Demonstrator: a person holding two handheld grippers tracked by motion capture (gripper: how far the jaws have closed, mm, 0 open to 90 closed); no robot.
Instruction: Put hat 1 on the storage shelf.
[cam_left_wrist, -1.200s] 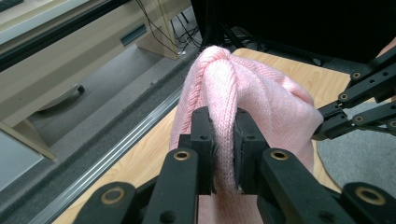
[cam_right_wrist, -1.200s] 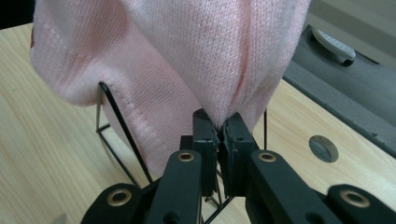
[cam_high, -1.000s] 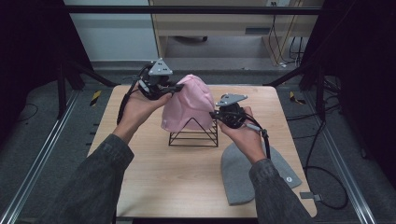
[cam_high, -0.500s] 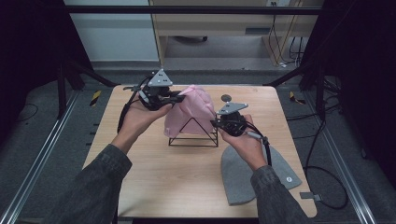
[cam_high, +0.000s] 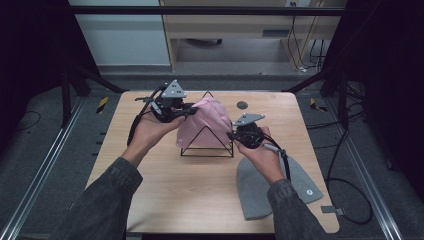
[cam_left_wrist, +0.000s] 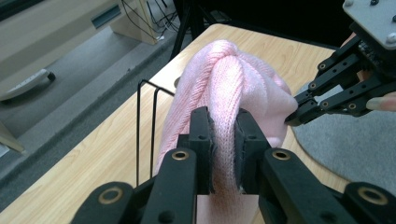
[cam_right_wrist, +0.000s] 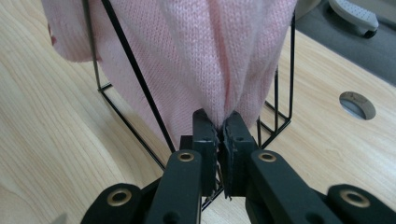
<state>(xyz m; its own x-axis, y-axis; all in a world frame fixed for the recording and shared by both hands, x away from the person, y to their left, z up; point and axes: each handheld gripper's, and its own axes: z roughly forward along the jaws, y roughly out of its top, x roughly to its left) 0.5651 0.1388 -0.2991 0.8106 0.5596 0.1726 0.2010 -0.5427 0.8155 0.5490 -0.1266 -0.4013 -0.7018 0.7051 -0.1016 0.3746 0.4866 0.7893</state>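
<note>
Wooden table (cam_high: 150, 190), centre frame: pink hat (cam_high: 207, 120) lowered onto wire stand (cam_high: 207, 149).
Left gripper (cam_high: 192, 111) and right gripper (cam_high: 231, 134), both clamped on its knit, have sunk since a second ago; fitting nearly done.

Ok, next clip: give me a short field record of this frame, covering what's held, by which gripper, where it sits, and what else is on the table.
held item: pink knit hat
left gripper: shut on a fold of the hat
right gripper: shut on the hat's lower edge
hat position: draped over black wire stand
stand: upright on wooden table
other item: grey hat, flat near the person's right forearm
</note>
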